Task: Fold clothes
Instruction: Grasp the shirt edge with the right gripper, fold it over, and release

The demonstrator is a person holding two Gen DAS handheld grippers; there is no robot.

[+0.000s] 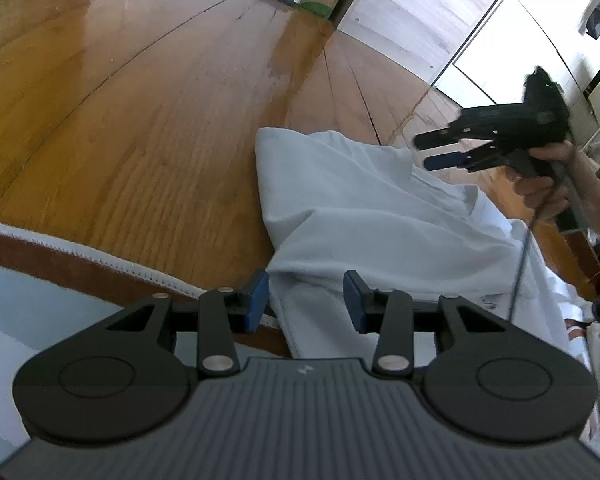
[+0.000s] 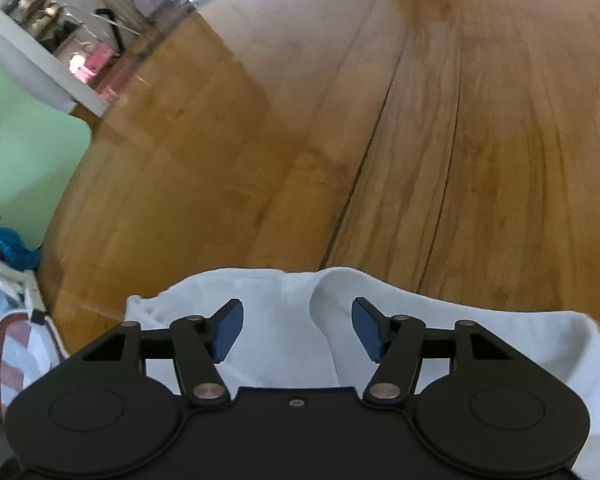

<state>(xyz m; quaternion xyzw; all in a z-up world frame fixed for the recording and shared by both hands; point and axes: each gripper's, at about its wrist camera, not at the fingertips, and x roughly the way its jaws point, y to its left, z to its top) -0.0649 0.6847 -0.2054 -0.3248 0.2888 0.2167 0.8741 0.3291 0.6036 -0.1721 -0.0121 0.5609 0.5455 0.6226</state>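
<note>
With both the left gripper and right gripper held wide open and empty, the rumpled white garment, draped off the table edge at 4 o'clock, could be dragged off.

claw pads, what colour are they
Blue, on black linkages; clearest on the right claw pads in the right wrist view.

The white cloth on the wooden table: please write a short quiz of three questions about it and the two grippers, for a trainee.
1. True or false: the left gripper is shut on the white cloth.
2. Which surface is the cloth lying on? A) wooden table B) green chair C) striped bag
3. Fill in: the right gripper is ____ , holding nothing.

Key
1. False: both grippers are open, and the cloth is not gripped.
2. A, the wooden table.
3. open
</note>
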